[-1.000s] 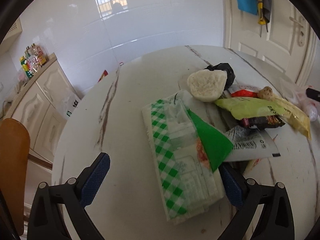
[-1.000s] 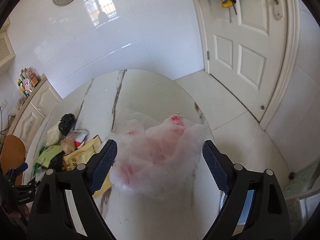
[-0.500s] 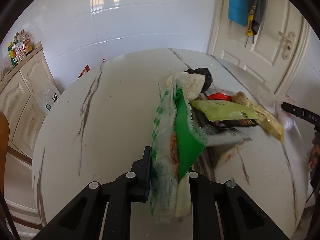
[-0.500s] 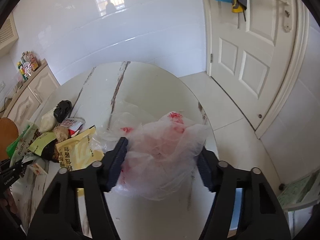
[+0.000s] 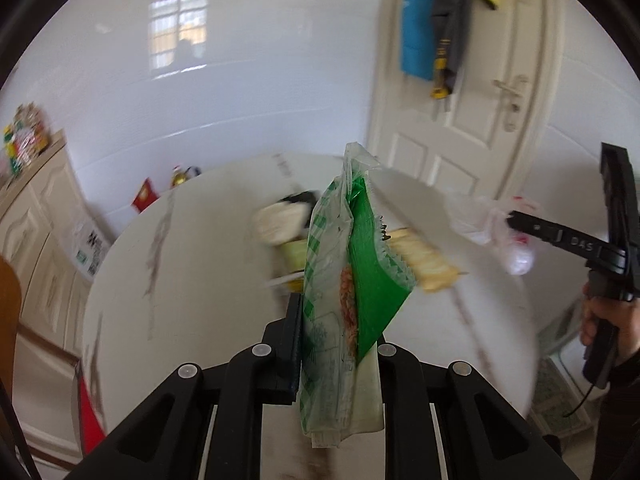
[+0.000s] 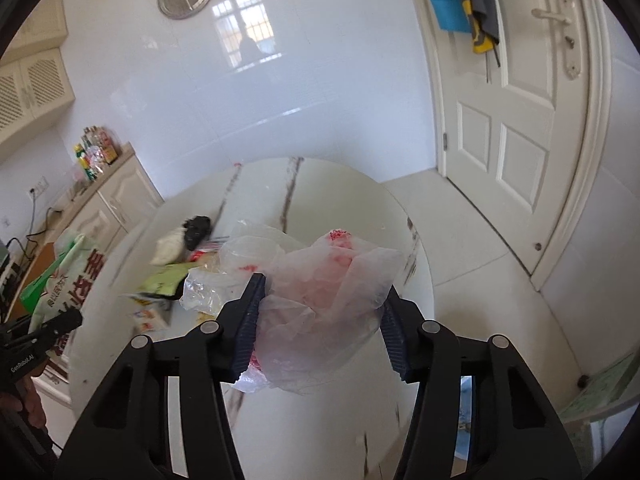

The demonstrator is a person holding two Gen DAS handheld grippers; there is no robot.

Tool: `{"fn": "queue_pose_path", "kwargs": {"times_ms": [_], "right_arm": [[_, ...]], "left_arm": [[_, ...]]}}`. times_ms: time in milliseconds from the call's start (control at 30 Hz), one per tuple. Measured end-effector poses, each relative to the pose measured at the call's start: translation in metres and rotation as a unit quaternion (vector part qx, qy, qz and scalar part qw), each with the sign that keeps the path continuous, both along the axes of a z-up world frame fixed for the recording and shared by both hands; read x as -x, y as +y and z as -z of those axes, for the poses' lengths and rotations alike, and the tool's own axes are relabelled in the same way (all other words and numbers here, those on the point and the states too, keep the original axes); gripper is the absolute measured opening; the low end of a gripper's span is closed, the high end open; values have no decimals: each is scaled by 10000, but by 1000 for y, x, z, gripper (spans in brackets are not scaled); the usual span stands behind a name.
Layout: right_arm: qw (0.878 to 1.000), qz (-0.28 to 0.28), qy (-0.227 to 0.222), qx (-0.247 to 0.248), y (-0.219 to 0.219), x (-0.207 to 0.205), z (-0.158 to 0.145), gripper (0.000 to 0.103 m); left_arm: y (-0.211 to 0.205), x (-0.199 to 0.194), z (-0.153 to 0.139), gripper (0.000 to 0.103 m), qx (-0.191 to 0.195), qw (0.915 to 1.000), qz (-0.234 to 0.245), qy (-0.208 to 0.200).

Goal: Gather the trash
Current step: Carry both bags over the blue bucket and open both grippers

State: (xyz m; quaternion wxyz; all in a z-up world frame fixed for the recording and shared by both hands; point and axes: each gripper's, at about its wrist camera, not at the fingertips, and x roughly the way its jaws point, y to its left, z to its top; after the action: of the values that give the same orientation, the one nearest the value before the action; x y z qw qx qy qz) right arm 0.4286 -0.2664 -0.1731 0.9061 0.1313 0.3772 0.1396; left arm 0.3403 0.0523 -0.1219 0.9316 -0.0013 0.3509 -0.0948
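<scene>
My left gripper (image 5: 338, 344) is shut on a green and white checked wrapper (image 5: 344, 292) and holds it upright above the round white table (image 5: 180, 300). The wrapper also shows in the right wrist view (image 6: 60, 276). My right gripper (image 6: 320, 320) is shut on a crumpled clear plastic bag with red print (image 6: 324, 300), lifted off the table (image 6: 340, 200). The bag shows in the left wrist view (image 5: 496, 232) at the right gripper's tips. Loose trash stays on the table: a white bun (image 6: 170, 248), a black lump (image 6: 197, 227), a green packet (image 6: 166, 280) and a yellow packet (image 5: 424, 264).
A white door (image 6: 520, 120) stands at the right with blue and yellow items hung on it. A cream cabinet (image 6: 108, 208) with bottles on top stands at the left. An orange chair back (image 5: 8, 320) is at the left edge. The floor is pale tile (image 6: 480, 248).
My left gripper closed on the checked wrapper and lifted it off the table. My right gripper closed on the plastic bag and raised it.
</scene>
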Motion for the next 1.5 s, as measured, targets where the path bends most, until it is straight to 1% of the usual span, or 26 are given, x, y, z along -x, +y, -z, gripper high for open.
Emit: {"fn": "queue_pose_path", "kwargs": {"times_ms": [133,300,433,533,633,700,800,833,900,1000,1133,1233,1267,1333,1367,1400,1500], "right_arm": [[9997,58,-186,-112,-21,33,-16,51],[9988,277,-346,-197,-62,73,-24,51],[9973,558,-392,-257,-108,105,-23,51],[9960,771,-352,-283,-140,120,-15,51],[9936,1060,-235,-308,-176,131,3,51],[9913,1263,-112,-368,-203,136,21,51],[9883,1467,65,-406,-233,140,44,51],[9869,1556,161,-390,-246,140,57,51],[9846,1659,309,-453,-263,140,75,51],[9809,1795,546,-513,-287,138,106,51],[9762,1896,856,-607,-312,126,148,51],[9733,1907,1081,-681,-322,116,179,51],[9728,1899,1132,-699,-323,114,186,51],[9711,1887,1261,-739,-325,109,204,51],[9705,1880,1303,-761,-327,106,210,51],[9700,1872,1344,-774,-327,103,216,51],[9683,1836,1460,-854,-328,94,234,52]], "left_arm": [[-39,16,-11,14,-13,9993,359,-92],[-107,23,-15,14,-50,9952,975,-66],[-156,19,-11,14,-75,9904,1377,43],[-207,18,-4,15,-179,9842,1753,150],[-245,9,9,15,-258,9784,2031,286],[-275,4,23,15,-345,9736,2215,436],[-306,-17,45,15,-404,9676,2395,686],[-316,-24,53,15,-427,9655,2446,781],[-342,-39,75,15,-535,9607,2542,975],[-369,-59,105,15,-627,9545,2629,1262],[-415,-106,154,17,-895,9455,2654,1659],[-434,-132,178,19,-1008,9428,2623,1792],[-438,-140,187,21,-1035,9419,2616,1837],[-445,-151,199,34,-1065,9412,2591,1887],[-447,-159,204,47,-1086,9413,2567,1905],[-448,-162,207,54,-1105,9421,2540,1889],[-455,-173,217,55,-1188,9437,2454,1872]]}}
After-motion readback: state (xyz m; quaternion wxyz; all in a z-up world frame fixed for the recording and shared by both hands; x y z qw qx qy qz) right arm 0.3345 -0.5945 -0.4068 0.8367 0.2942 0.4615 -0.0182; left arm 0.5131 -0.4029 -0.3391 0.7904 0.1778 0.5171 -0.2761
